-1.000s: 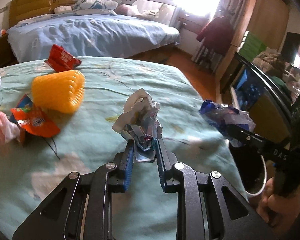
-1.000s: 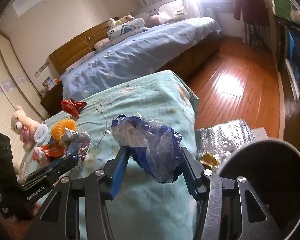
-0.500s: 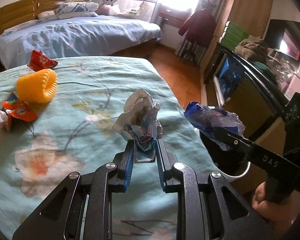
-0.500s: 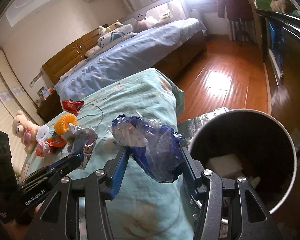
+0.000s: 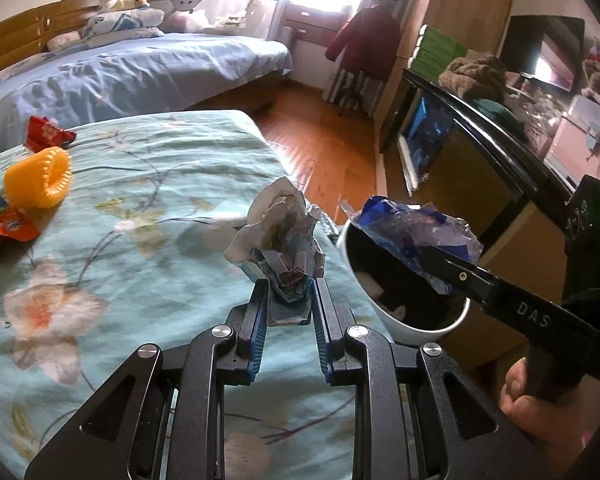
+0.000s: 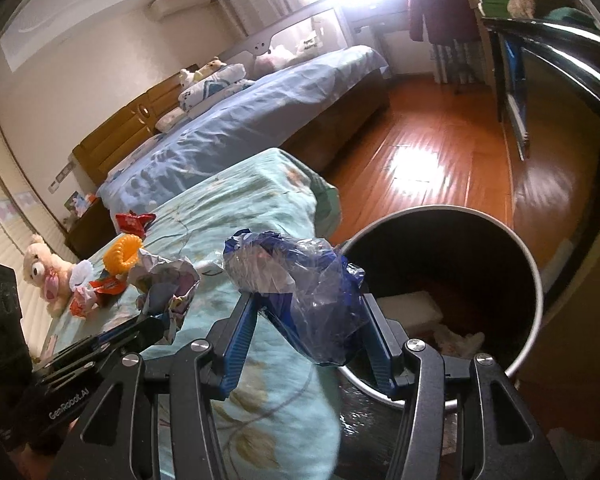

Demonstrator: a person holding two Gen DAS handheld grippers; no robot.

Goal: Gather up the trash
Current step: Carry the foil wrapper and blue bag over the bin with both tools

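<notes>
My left gripper (image 5: 289,292) is shut on a crumpled silver and white wrapper (image 5: 278,236) and holds it above the bed's right edge; the wrapper also shows in the right wrist view (image 6: 168,284). My right gripper (image 6: 308,308) is shut on a crumpled blue and clear plastic wrapper (image 6: 300,280), held at the near rim of the round trash bin (image 6: 534,276). In the left wrist view that blue wrapper (image 5: 416,236) hangs over the bin (image 5: 420,330). White scraps lie inside the bin.
On the teal flowered bedspread (image 5: 140,208) lie an orange ring toy (image 5: 38,178), a red packet (image 5: 46,134), an orange packet (image 5: 10,224) and a plush bear (image 6: 44,272). A second bed (image 5: 120,72), wood floor (image 6: 440,152) and a dark cabinet (image 5: 480,152) surround.
Both grippers moved right toward the bin with their wrappers held. The bin came into the left wrist view, and the blue wrapper now hangs at its rim.
</notes>
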